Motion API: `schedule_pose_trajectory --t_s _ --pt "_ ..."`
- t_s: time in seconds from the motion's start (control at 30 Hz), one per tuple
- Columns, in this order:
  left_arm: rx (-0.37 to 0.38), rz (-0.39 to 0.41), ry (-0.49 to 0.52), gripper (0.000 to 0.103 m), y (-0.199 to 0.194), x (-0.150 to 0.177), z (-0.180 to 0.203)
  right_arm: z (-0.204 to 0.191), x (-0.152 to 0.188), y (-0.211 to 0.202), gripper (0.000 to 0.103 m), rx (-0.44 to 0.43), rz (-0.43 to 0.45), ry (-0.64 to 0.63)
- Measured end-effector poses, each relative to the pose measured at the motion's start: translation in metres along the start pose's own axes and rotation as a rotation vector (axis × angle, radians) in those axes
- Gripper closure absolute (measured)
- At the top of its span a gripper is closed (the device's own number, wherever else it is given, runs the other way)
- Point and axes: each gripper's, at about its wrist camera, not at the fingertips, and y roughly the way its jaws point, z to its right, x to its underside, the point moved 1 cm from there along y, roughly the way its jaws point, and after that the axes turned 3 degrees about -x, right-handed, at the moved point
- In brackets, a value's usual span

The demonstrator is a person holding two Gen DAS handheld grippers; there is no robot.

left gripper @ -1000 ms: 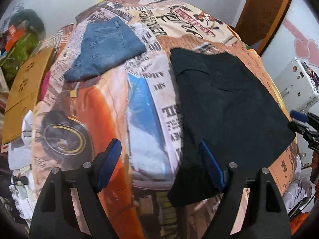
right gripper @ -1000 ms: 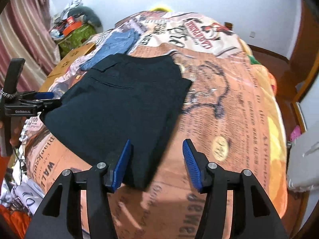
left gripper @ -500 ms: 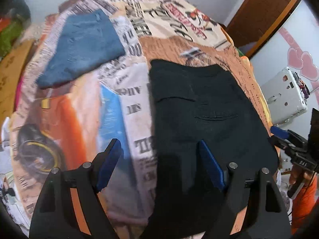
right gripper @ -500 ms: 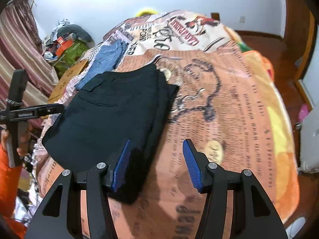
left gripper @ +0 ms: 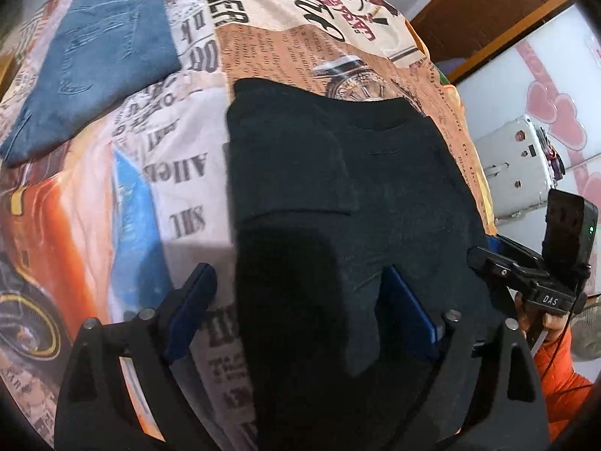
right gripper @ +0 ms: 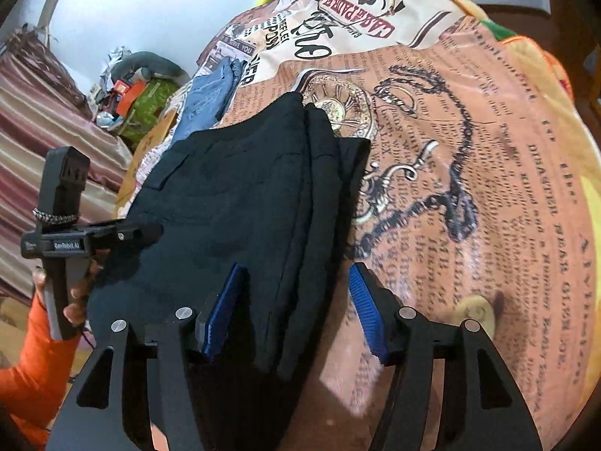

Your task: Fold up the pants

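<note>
Both tongs stand spread with nothing pinched between their blue pads: the left gripper (left gripper: 300, 308) straddles the near left edge of the black pants (left gripper: 338, 188), and the right gripper (right gripper: 296, 308) straddles the near right edge, where the stacked layers of cloth show as ridges. A second ago each pair hung higher and farther back from the pants, with the whole dark rectangle in sight; now they have dropped in close, so the near hem runs between the fingers of each and out of sight under the cameras. The pants lie already doubled on the printed bedspread (right gripper: 469, 150), with the folded jeans (left gripper: 94, 56) well apart beyond their far left corner. My judgement is that the approach is done and the next step is to close on the two near corners and carry them toward the waistband for another fold; whether the pads touch the cloth yet cannot be told.
</note>
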Motion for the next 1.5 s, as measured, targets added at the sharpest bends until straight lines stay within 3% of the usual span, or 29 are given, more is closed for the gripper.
schedule_pose_trajectory --t_s 0.2,0.27,0.4,0.6,0.8,1.1,1.5 --pt "0.047 -0.015 0.02 0.011 0.009 -0.013 0.014 -0.01 -0.008 0.01 0.044 -0.009 -0.016 -0.034" --pt "0.025 -0.014 0.033 0.012 0.011 -0.015 0.021 -0.009 -0.011 0.012 0.047 -0.006 -0.017 -0.032" --pt "-0.021 0.025 0.052 0.027 0.007 -0.014 0.025 -0.009 -0.015 0.009 0.059 0.005 -0.02 -0.041" --pt "0.007 0.066 -0.005 0.065 -0.008 -0.013 0.009 -0.017 -0.018 -0.004 0.081 0.022 0.015 -0.086" --pt "-0.005 0.101 0.032 0.076 -0.022 -0.005 0.015 -0.037 -0.021 -0.016 0.086 0.02 0.064 -0.146" --pt "-0.057 0.232 0.07 0.08 -0.068 0.004 0.025 -0.076 -0.039 -0.028 0.088 0.015 0.126 -0.236" --pt "-0.137 0.453 0.047 0.081 -0.158 -0.007 0.001 -0.143 -0.084 -0.035 0.088 -0.025 0.24 -0.396"
